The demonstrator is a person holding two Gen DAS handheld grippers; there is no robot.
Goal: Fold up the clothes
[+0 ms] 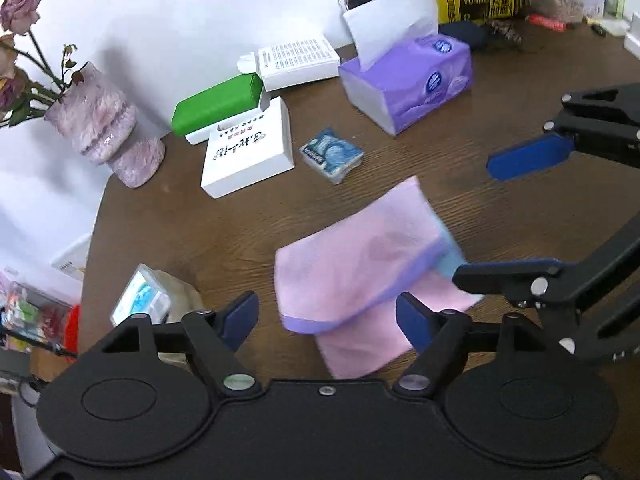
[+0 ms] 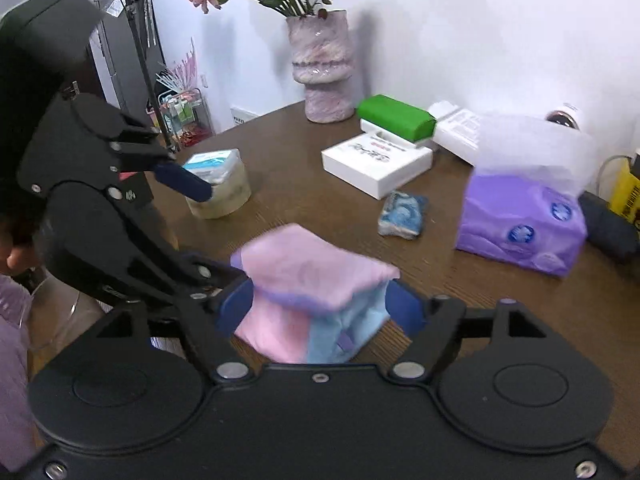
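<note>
on the wooden table [image 1: 168,220] near the front edge lies a pink cloth [image 1: 360,256], already folded small. left gripper [image 1: 328,316] and right gripper [image 2: 320,308] both hang spread wide, holding nothing; perhaps only tidying remains.

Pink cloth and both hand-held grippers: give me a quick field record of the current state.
item: pink cloth, purple trim, light blue part showing, blurred
fold state: partly folded, upper layer draped over lower
surface: brown wooden table
left hand-held gripper: open, fingers either side of the cloth's near edge
right hand-held gripper: open, cloth between its fingers; contact unclear
nearby: purple tissue box, white box, small blue packet, vase
</note>
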